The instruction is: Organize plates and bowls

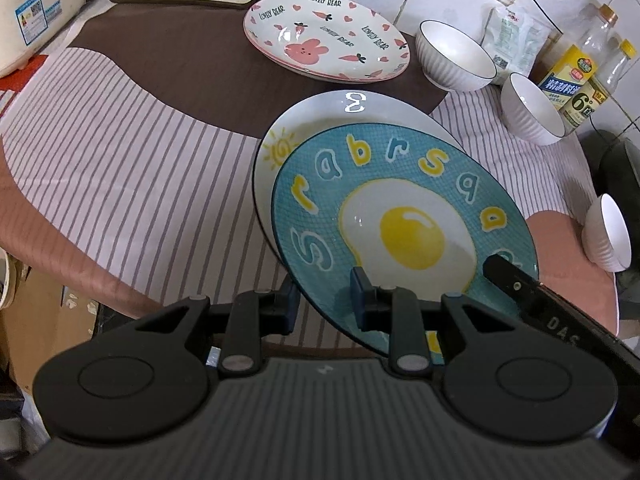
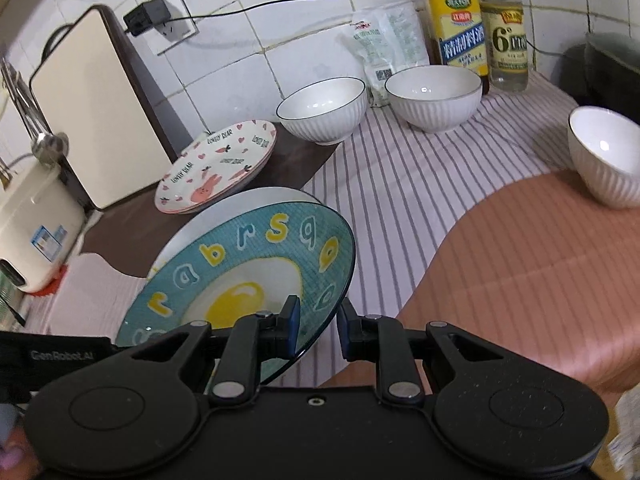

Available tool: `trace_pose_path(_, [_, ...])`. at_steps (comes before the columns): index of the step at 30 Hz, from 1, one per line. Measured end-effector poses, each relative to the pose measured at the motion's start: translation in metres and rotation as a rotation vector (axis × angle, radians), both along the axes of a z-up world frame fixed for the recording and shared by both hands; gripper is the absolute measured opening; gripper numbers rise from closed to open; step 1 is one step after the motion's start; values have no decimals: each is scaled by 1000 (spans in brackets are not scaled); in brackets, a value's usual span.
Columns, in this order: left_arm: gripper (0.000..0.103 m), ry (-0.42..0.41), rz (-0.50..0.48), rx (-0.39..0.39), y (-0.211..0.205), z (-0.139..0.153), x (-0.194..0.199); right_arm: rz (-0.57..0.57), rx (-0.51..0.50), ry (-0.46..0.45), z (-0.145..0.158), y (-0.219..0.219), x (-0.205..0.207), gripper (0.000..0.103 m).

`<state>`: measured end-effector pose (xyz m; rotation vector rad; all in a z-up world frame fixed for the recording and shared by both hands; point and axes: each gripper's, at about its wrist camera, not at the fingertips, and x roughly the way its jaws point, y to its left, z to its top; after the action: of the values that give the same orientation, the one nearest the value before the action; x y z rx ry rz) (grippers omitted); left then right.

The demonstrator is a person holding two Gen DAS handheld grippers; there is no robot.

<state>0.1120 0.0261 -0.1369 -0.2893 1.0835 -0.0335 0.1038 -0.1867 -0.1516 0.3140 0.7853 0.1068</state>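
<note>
Both grippers — left gripper (image 1: 324, 300) and right gripper (image 2: 318, 330) — pinch the egg plate (image 1: 400, 216) by its rim, above the sun plate (image 1: 320, 128). Next, I think: lower it gently, then let go.

White tiled wall (image 2: 304, 40) with a socket (image 2: 176, 32) behind what seems a cloth-covered table (image 2: 500, 248).

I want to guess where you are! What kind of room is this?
Probably a home kitchen. The wall is white tile, cooking-oil and vinegar bottles stand against it, and plates and ribbed white bowls sit on a cloth-covered table.
</note>
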Motion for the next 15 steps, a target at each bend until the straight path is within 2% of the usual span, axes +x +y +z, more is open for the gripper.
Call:
trace_pose_path(4, [25,-2,-3,3,-1,0,5,14,-63,-3,1,5,6,24])
trace_pose_path(15, [25,25,-18,21,-1,0,13,30,-46,4,-8,5,15,27])
